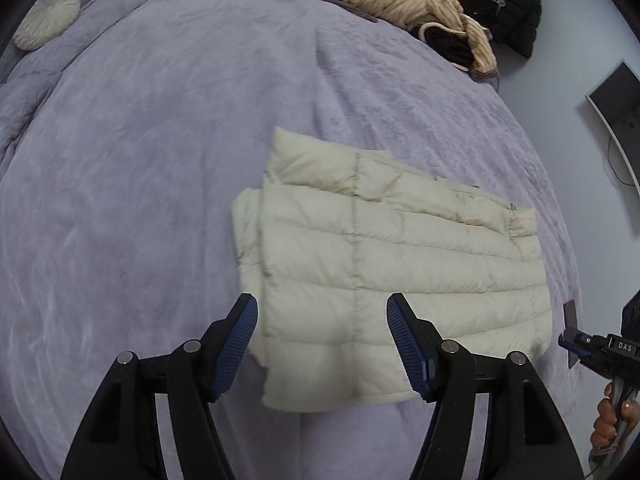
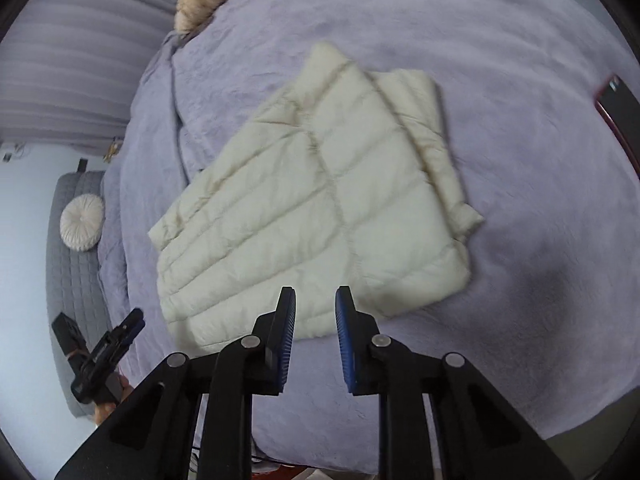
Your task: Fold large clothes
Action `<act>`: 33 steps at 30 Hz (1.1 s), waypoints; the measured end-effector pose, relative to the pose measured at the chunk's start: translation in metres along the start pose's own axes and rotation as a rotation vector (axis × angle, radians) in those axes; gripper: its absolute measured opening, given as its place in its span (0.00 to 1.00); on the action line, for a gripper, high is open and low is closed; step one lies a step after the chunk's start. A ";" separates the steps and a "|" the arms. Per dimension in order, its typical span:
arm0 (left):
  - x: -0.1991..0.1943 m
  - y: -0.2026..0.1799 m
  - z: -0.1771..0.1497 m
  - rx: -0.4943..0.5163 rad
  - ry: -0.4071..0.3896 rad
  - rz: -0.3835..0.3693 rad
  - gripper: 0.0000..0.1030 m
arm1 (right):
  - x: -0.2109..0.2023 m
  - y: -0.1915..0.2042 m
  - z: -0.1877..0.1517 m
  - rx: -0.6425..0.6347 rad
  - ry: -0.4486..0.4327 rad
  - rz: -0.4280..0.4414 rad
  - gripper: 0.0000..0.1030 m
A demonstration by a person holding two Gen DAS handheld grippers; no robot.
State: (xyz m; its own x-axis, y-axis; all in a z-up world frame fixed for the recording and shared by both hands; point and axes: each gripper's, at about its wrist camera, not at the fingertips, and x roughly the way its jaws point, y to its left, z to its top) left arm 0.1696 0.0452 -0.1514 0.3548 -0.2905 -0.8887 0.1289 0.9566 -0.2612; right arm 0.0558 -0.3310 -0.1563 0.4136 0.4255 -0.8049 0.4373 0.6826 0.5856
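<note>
**Cream puffer lies folded on the lavender bed, both grippers empty above it**

Cream and quilted, the puffer jacket [image 1: 380, 264] sits folded into a rough rectangle on the lavender bedspread [image 1: 140, 160], right of centre in the left wrist view and dead centre in the right wrist view [image 2: 316, 200]. One narrower folded layer peeks out along its edge. And look at the left gripper [image 1: 322, 344]: its blue-padded fingers [image 1: 236, 348] are spread wide, hanging over the jacket's near edge with nothing between them. Over on the other side, the right gripper [image 2: 315, 336] has its fingers [image 2: 346, 340] only partly apart, a modest gap, nothing held, poised just short of the jacket's lower hem. You can spot that same right gripper at the lower right edge of the left wrist view [image 1: 576, 344], a hand [image 1: 612, 420] wrapped round its handle. At the top of that frame, a heap of clothes [image 1: 420, 12], beige knit and something black, sits at the far end of the bed. A round cream cushion [image 1: 48, 14] rests in the upper left. A dark phone-like slab [image 2: 620, 112] lies at the right edge of the right wrist view.
</note>
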 end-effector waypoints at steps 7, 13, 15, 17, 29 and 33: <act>0.060 -0.065 0.025 0.081 0.026 0.001 0.66 | 0.069 0.087 0.020 -0.268 0.071 -0.013 0.22; 0.111 -0.054 0.033 0.013 0.074 0.064 0.66 | 0.115 0.092 0.030 -0.281 0.088 -0.075 0.22; 0.121 -0.053 0.031 0.025 0.078 0.072 0.66 | 0.136 0.085 0.033 -0.252 0.123 -0.091 0.20; 0.129 -0.056 0.028 0.049 0.081 0.083 0.66 | 0.151 0.073 0.032 -0.240 0.134 -0.107 0.18; 0.148 -0.057 0.022 0.099 0.083 0.110 0.67 | 0.174 0.055 0.028 -0.242 0.146 -0.122 0.16; 0.145 -0.058 0.026 0.103 0.090 0.100 0.67 | 0.173 0.055 0.026 -0.245 0.147 -0.127 0.16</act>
State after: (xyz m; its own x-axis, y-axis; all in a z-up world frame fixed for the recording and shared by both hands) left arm 0.2375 -0.0527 -0.2559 0.2870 -0.1868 -0.9395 0.1935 0.9719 -0.1341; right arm 0.1725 -0.2355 -0.2611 0.2399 0.3968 -0.8860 0.2653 0.8511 0.4531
